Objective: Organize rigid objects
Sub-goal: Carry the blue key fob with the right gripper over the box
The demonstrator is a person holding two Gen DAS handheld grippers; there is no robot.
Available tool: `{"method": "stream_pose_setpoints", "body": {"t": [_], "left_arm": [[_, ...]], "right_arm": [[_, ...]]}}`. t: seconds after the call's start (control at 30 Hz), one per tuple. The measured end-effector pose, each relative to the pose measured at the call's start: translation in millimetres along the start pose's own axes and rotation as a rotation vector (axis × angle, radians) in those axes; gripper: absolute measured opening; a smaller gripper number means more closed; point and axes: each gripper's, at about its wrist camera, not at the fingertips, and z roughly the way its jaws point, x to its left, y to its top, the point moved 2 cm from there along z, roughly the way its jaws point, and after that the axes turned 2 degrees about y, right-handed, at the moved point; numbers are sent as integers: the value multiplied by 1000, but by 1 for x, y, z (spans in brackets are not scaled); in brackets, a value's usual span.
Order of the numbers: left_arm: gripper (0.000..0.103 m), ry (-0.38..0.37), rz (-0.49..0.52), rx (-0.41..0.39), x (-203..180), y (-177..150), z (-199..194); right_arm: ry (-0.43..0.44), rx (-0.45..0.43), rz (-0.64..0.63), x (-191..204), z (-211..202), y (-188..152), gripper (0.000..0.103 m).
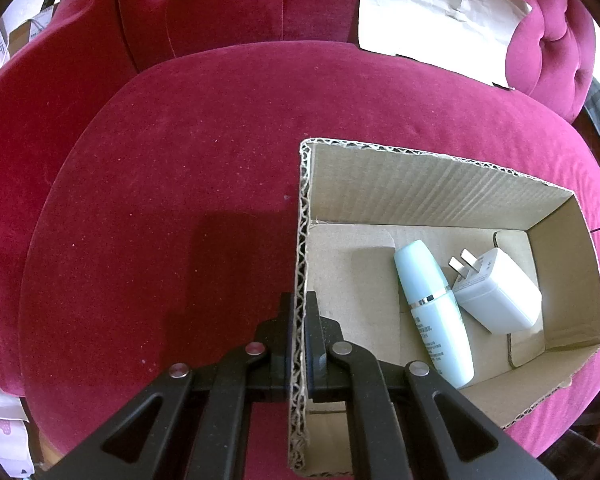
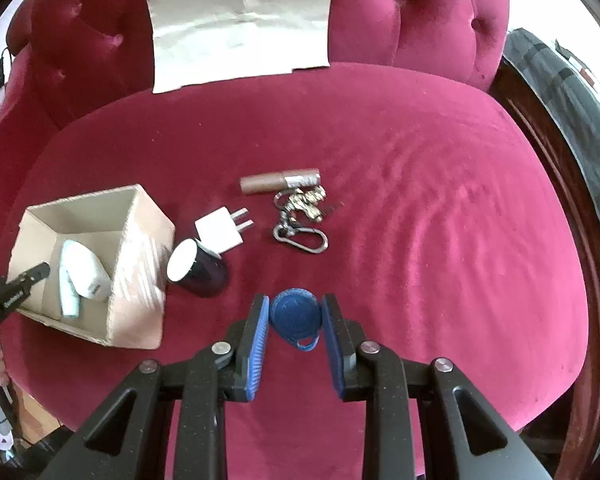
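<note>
My left gripper [image 1: 299,304] is shut on the left wall of an open cardboard box [image 1: 420,184] on a red velvet seat. Inside the box lie a pale blue bottle [image 1: 428,300] and a white charger [image 1: 496,292], touching each other. My right gripper [image 2: 295,300] is shut on a round blue key fob [image 2: 296,314], pinched between its blue pads above the seat. In the right wrist view the box [image 2: 140,264] stands at the left with the left gripper [image 2: 40,270] on its edge.
On the seat to the right of the box lie a white plug adapter [image 2: 220,234], a dark cylinder with a white end [image 2: 198,272], a brown tube [image 2: 278,181] and a bunch of keys on a carabiner [image 2: 300,216]. A flat cardboard sheet [image 2: 240,20] leans on the backrest.
</note>
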Motion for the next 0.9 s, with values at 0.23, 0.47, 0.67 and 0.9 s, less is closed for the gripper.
{"method": "stream_pose_setpoints", "body": {"t": [0.23, 0.47, 0.67, 0.9], "left_arm": [[4, -1, 1, 0, 1, 0, 0], [4, -4, -1, -1, 2, 0, 0], [4, -6, -3, -1, 2, 0, 0], [4, -15, -5, -1, 5, 0, 0]], "right_arm": [[24, -29, -9, 14, -7, 7, 28], [52, -56, -27, 32, -14, 16, 28], [81, -75, -42, 50, -20, 22, 28], [112, -86, -69, 75, -22, 27, 28]]}}
